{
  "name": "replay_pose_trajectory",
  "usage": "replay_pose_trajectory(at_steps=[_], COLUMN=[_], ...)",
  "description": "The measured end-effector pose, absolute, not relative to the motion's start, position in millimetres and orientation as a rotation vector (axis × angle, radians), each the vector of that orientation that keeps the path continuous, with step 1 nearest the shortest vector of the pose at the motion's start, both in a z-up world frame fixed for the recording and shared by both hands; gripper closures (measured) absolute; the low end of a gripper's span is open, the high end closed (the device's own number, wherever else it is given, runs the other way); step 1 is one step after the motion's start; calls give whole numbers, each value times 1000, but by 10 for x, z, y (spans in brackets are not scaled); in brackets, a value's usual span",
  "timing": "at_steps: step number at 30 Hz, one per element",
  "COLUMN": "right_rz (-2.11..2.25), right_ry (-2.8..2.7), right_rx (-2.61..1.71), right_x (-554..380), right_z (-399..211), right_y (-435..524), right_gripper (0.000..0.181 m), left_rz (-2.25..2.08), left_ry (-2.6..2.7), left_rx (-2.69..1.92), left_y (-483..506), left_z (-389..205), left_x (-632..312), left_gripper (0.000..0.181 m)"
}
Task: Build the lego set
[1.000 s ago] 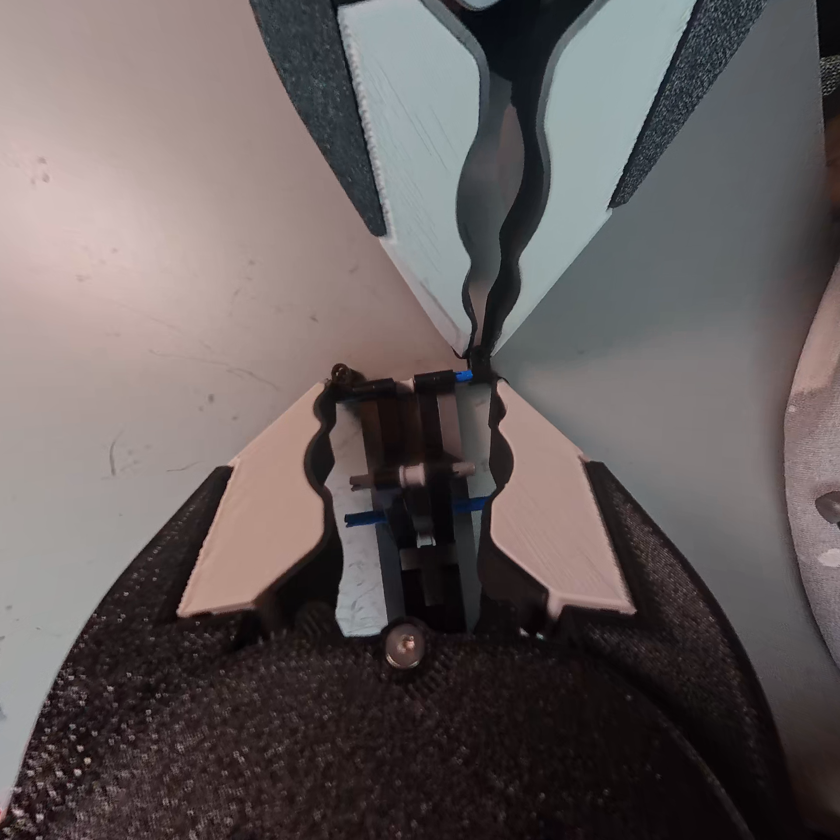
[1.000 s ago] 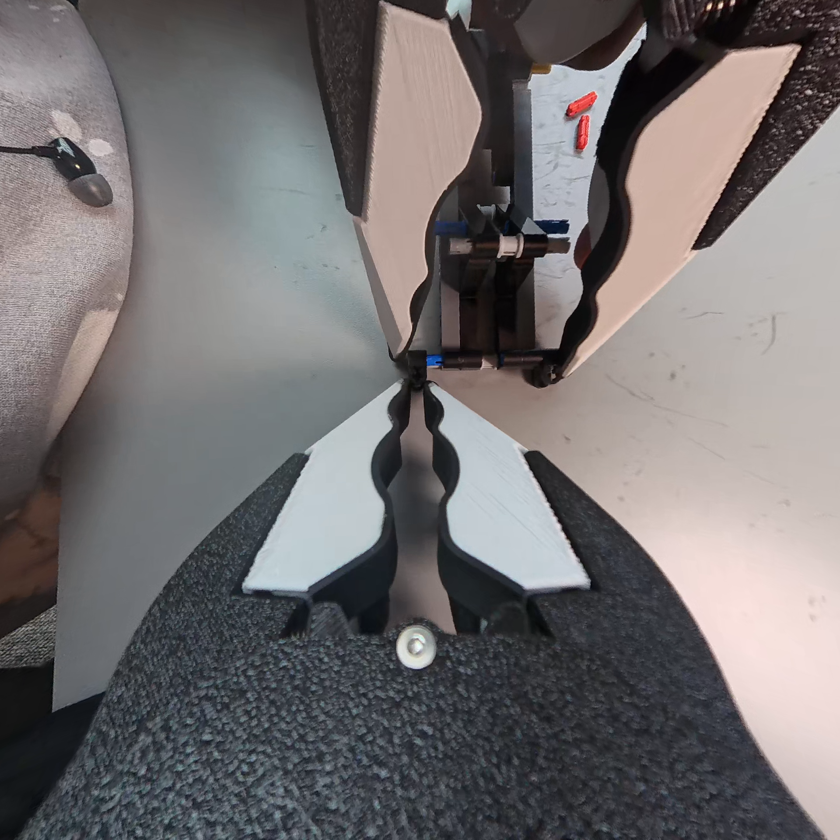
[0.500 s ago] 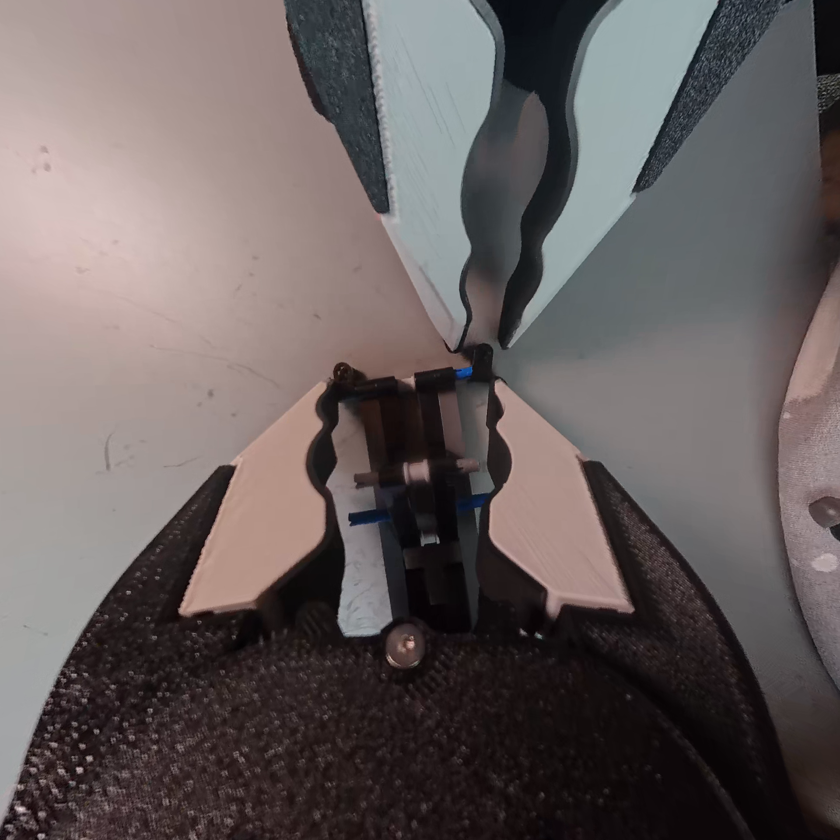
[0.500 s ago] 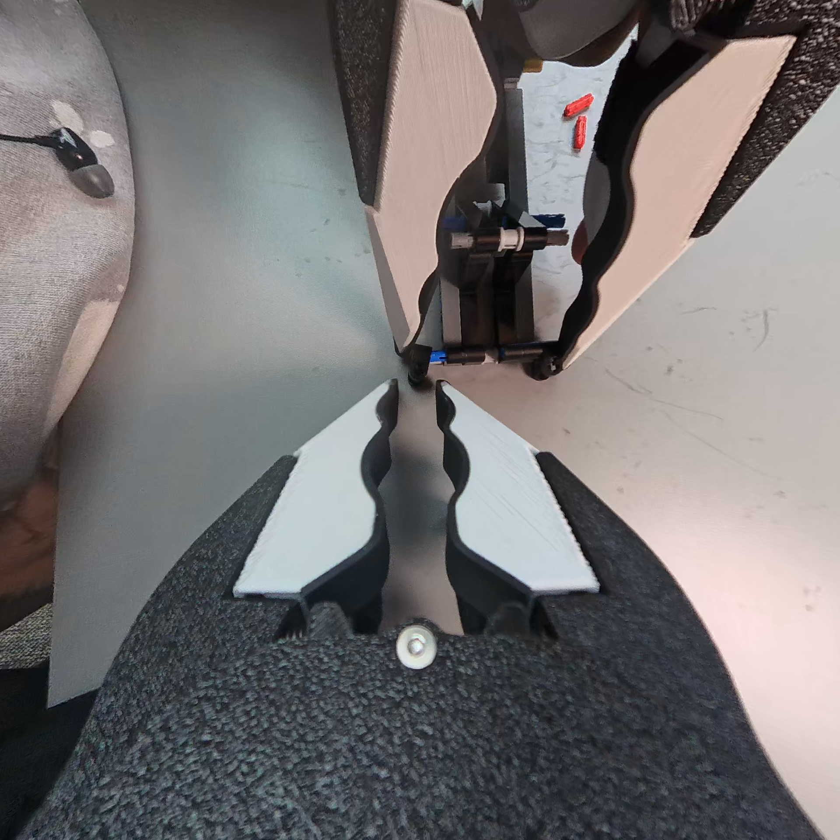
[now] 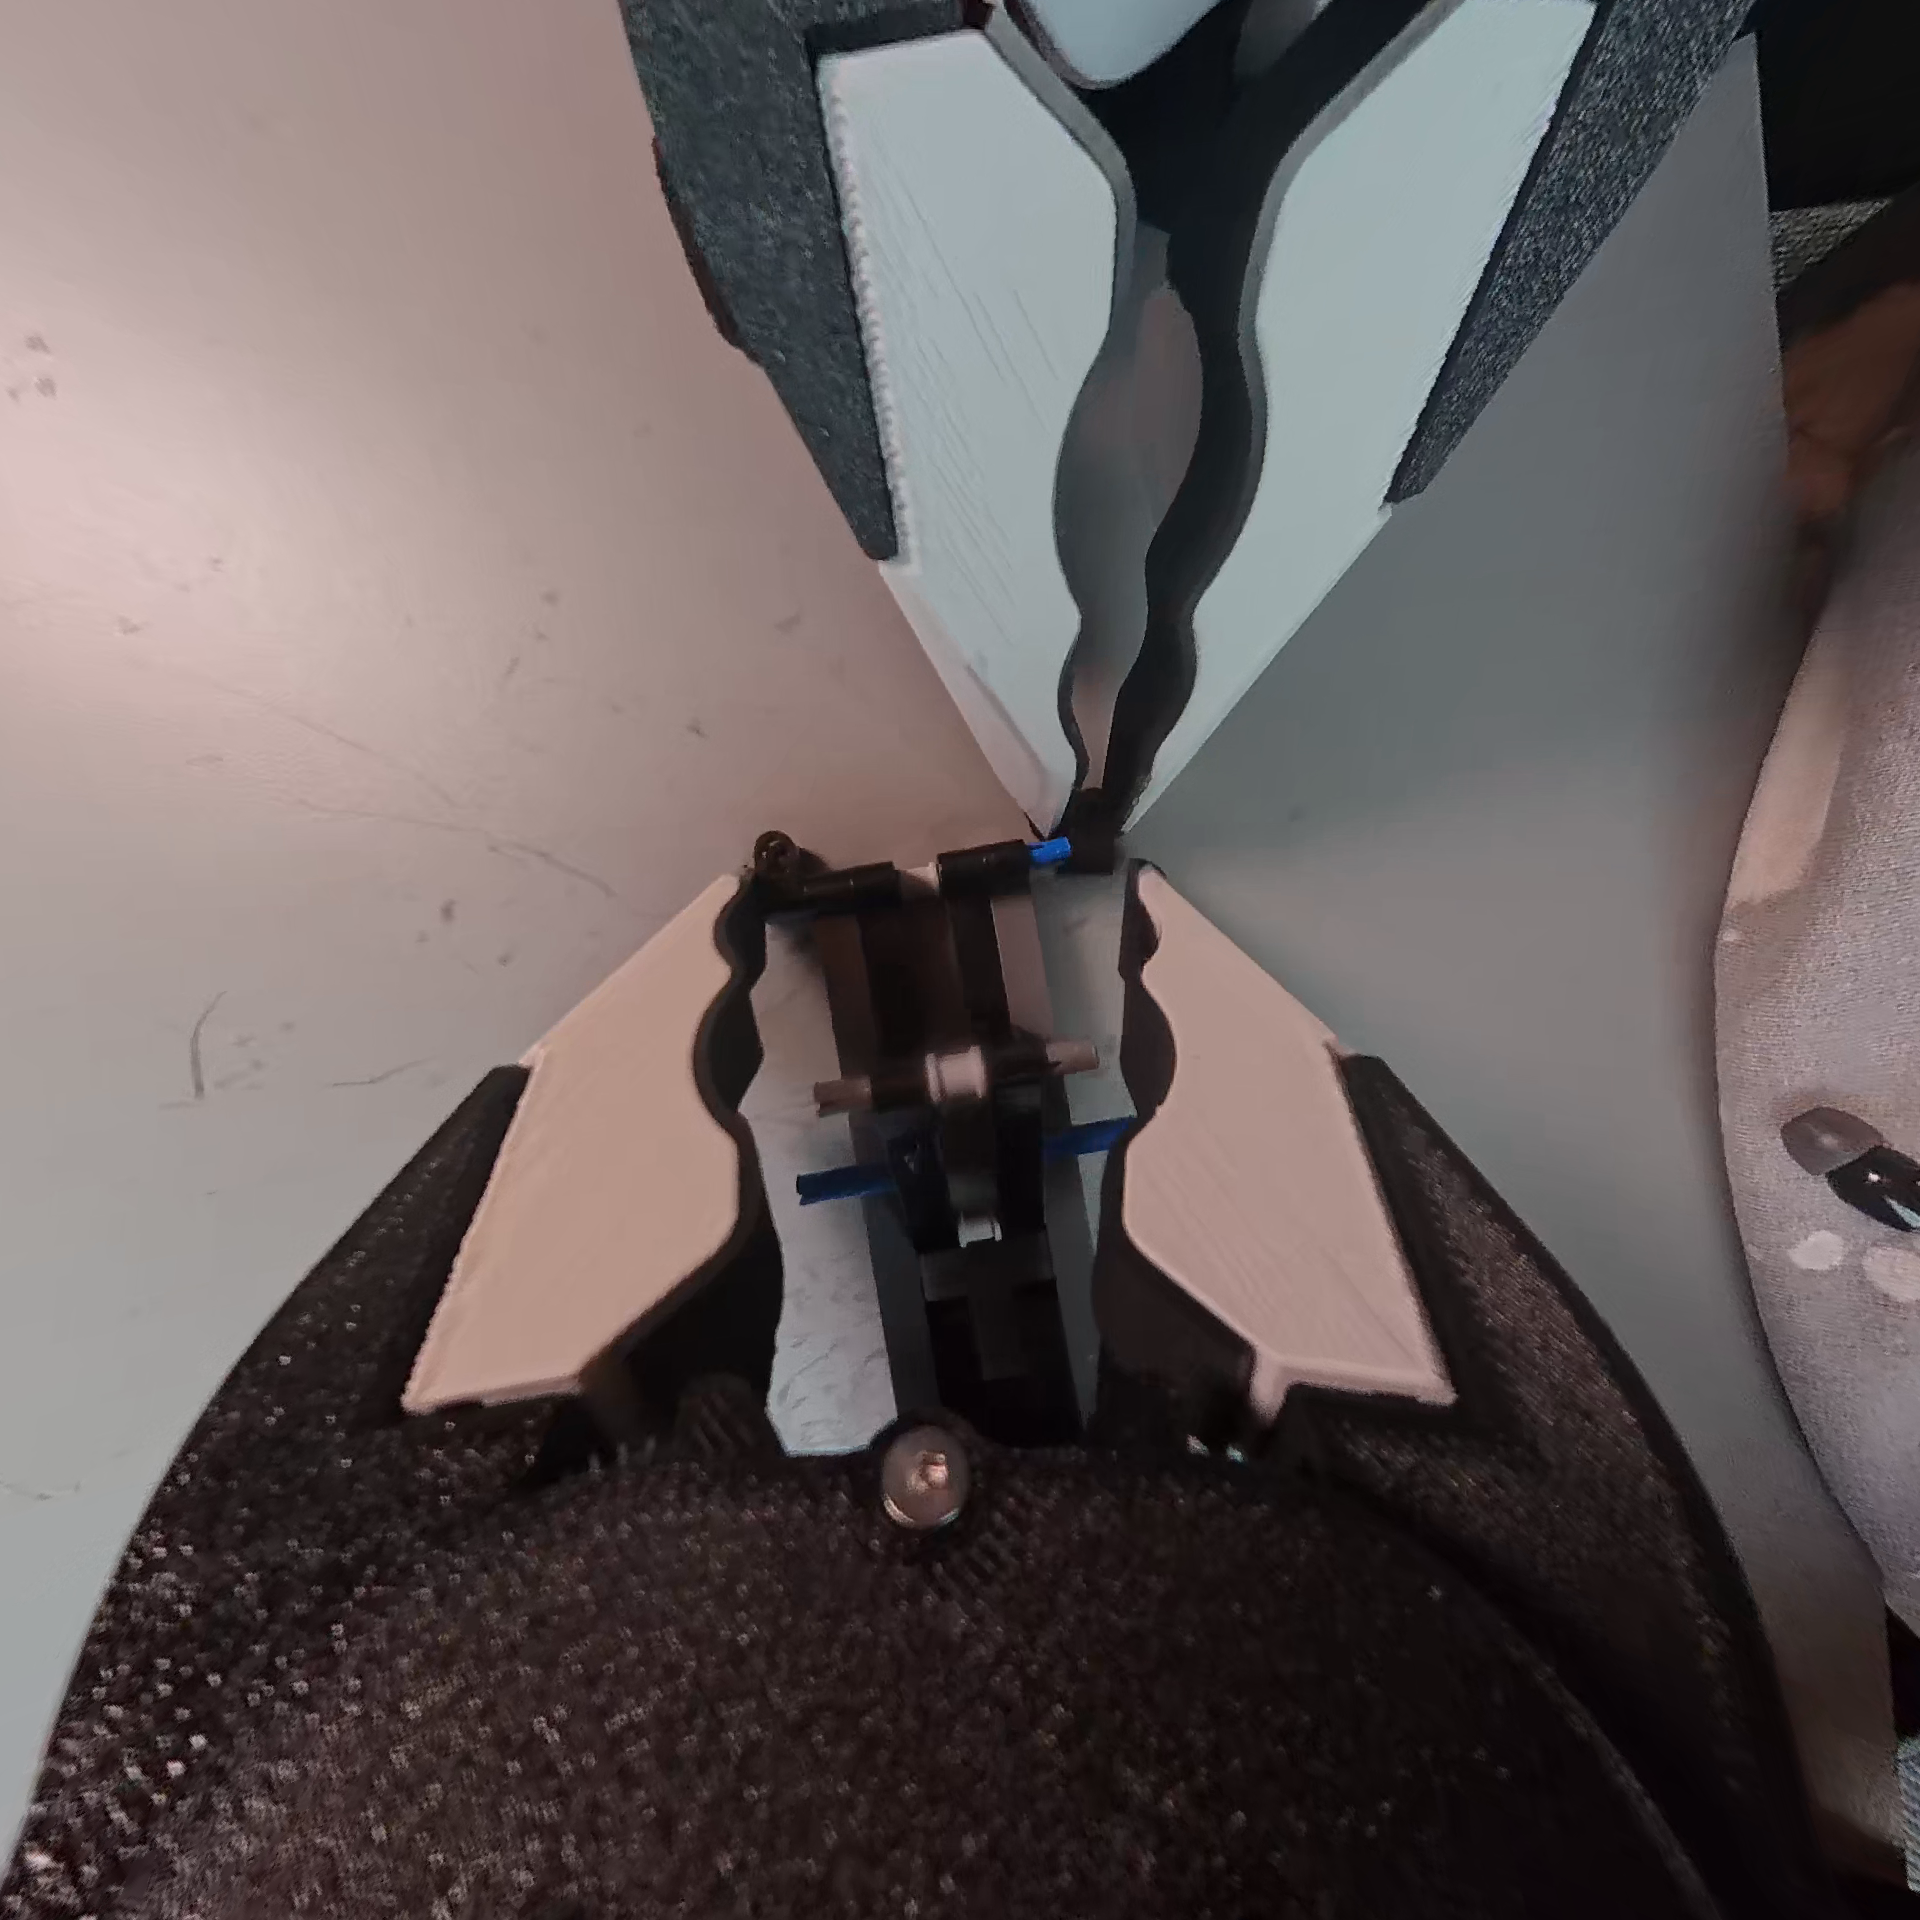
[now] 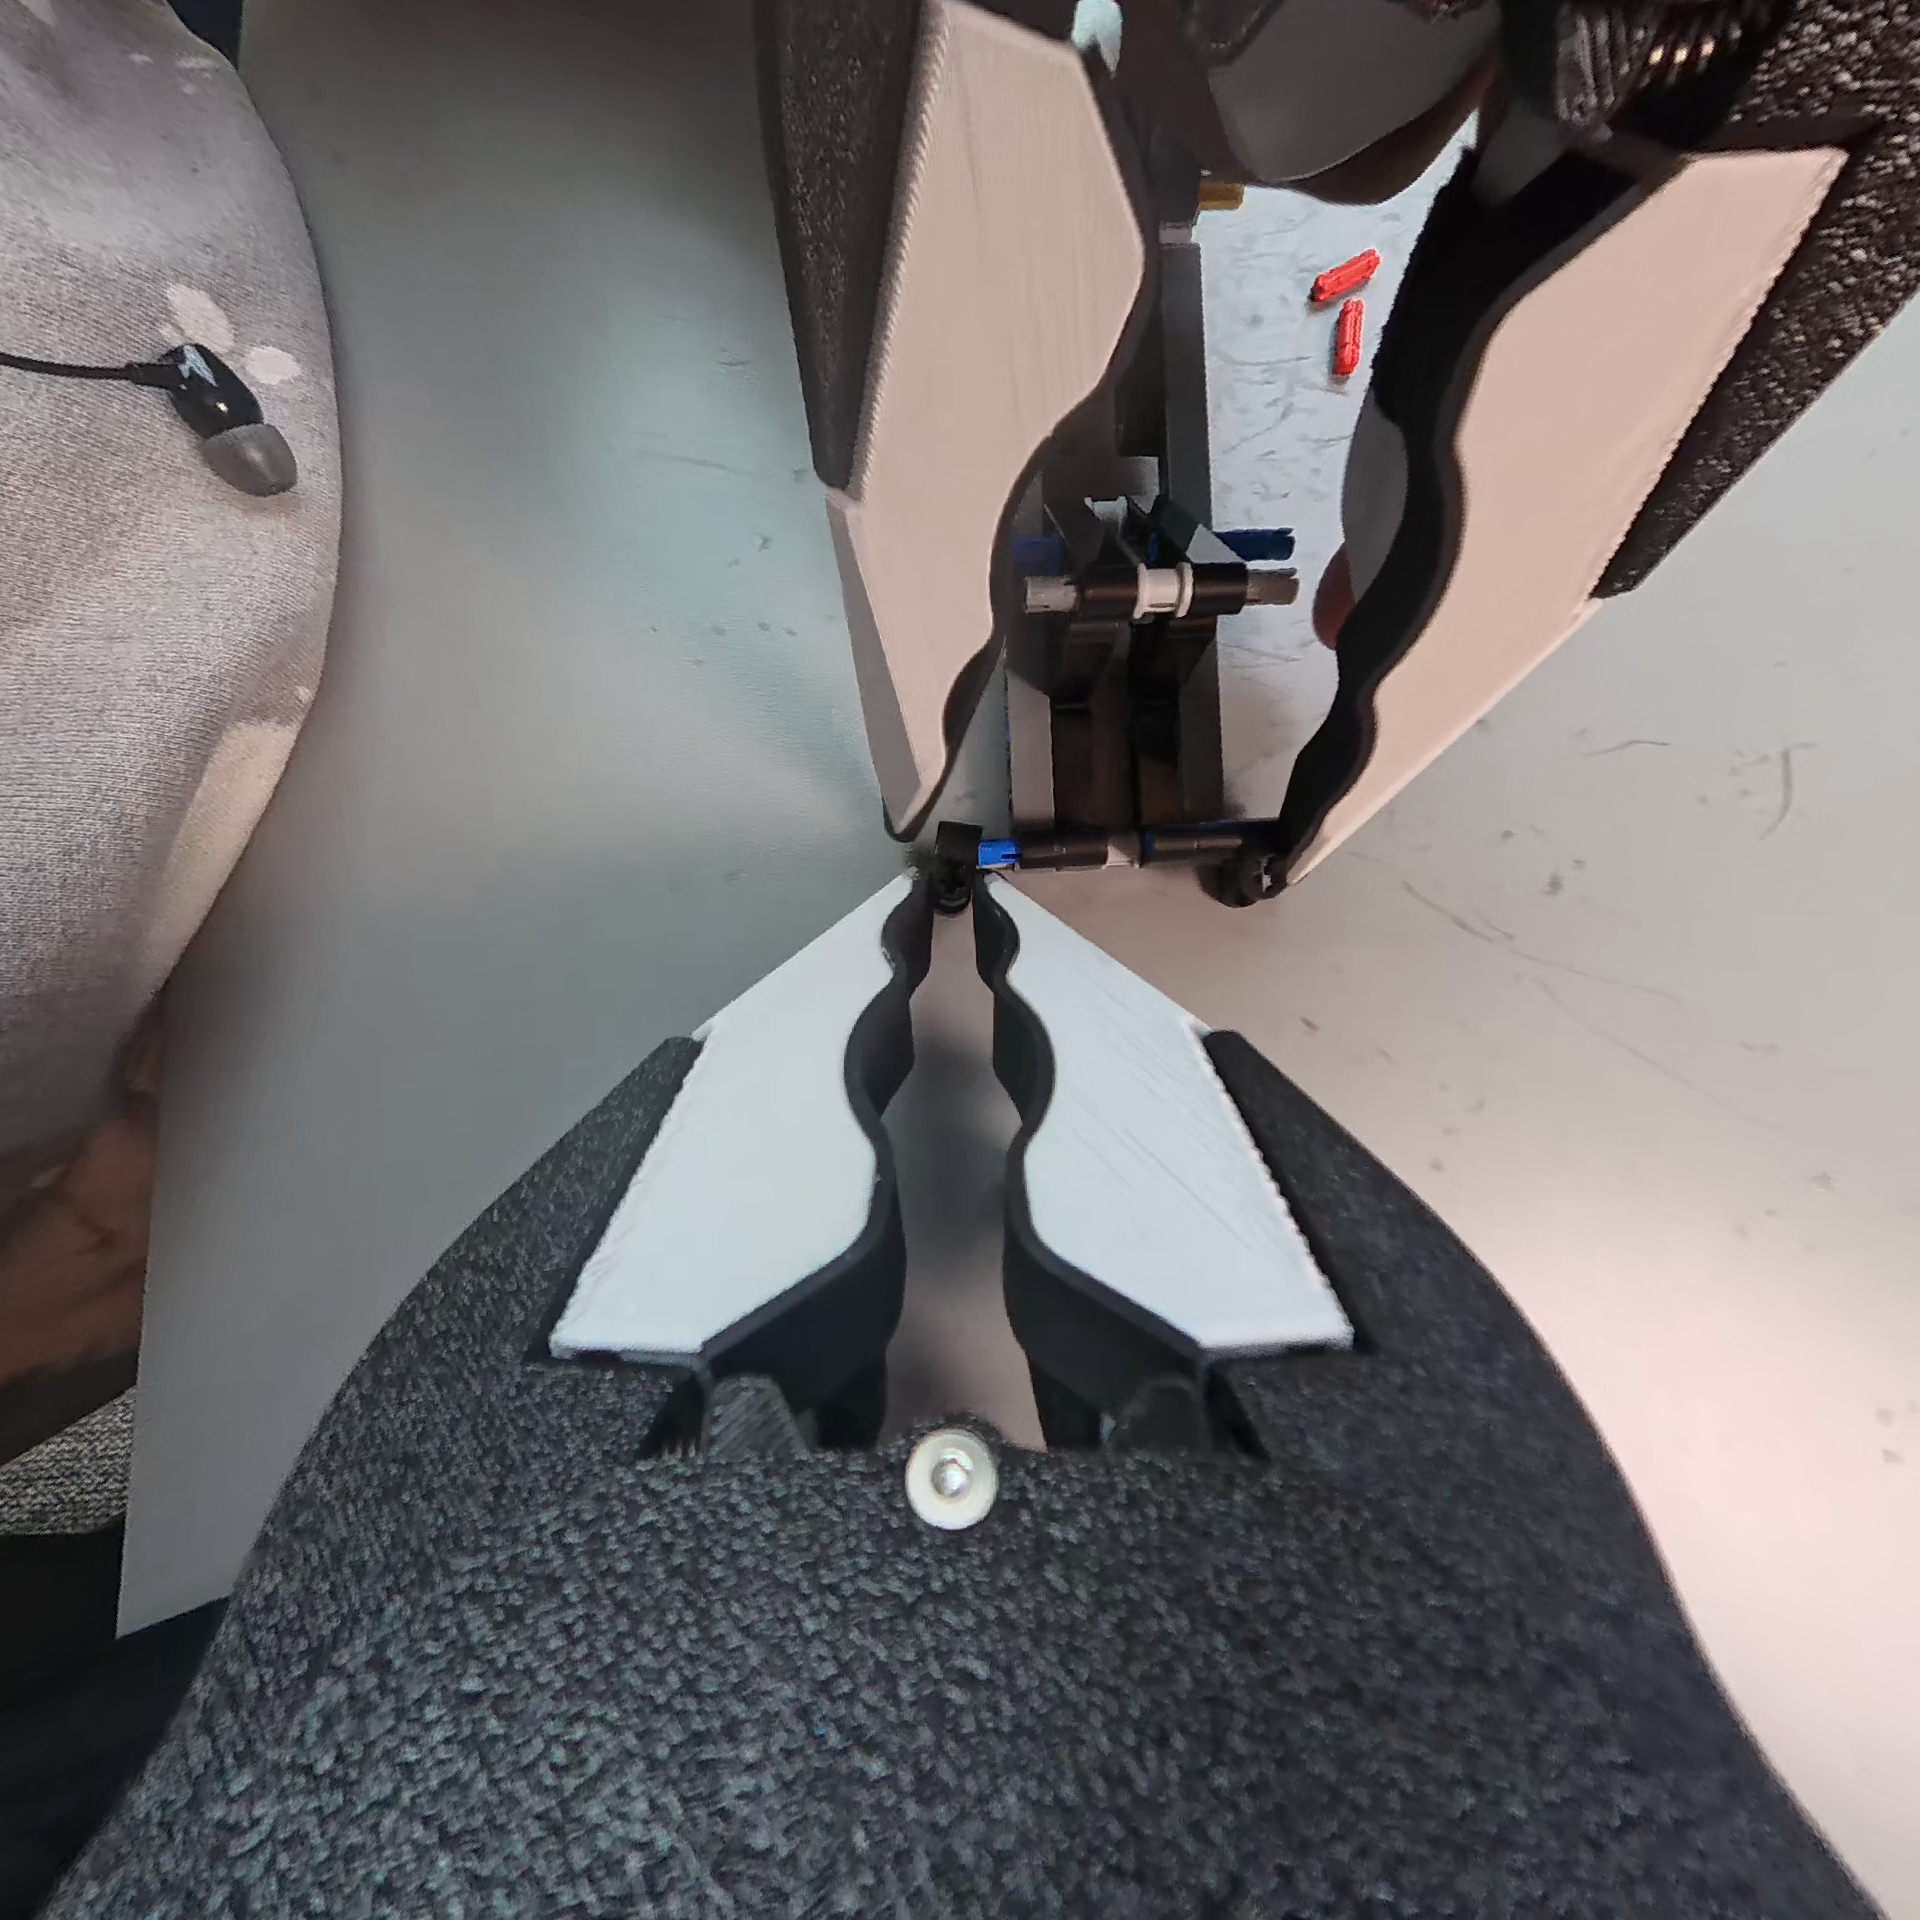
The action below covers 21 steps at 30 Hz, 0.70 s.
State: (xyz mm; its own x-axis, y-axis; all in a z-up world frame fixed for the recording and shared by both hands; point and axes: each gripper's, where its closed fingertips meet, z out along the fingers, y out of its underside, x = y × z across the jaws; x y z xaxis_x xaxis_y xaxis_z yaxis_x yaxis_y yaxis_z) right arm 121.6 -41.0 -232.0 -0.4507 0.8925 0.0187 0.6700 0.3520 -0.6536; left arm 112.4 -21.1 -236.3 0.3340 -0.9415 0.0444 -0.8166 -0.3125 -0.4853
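Leftmost in the right wrist view, a grey cushion (image 6: 125, 623) carrying a small black clip (image 6: 223, 416) fills the frame's edge. At centre, the right gripper (image 6: 948, 891) has its fingers pinched on a small black connector (image 6: 951, 844) at the near end of the lego assembly (image 6: 1132, 717), which the left gripper (image 6: 1091, 831) clamps from above. Two red pins (image 6: 1345, 307) lie on the white table (image 6: 1558, 1039) at upper right, partly screened by a finger.

Two close wrist views face each other, sharing the lego assembly (image 5: 940, 1049).
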Motion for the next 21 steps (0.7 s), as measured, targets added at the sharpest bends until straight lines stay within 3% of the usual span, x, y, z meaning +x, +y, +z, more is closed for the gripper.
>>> replay_pose_trajectory(at_steps=[21], right_rz=[836], right_ry=[-2242], right_rx=[-1456], right_x=[1254], right_z=[-2341], right_y=[-377], right_gripper=[174], left_rz=[-399], left_ry=[1513], left_rx=[-2251], left_y=[-176], left_z=[-2375], left_x=[1163], left_gripper=[113])
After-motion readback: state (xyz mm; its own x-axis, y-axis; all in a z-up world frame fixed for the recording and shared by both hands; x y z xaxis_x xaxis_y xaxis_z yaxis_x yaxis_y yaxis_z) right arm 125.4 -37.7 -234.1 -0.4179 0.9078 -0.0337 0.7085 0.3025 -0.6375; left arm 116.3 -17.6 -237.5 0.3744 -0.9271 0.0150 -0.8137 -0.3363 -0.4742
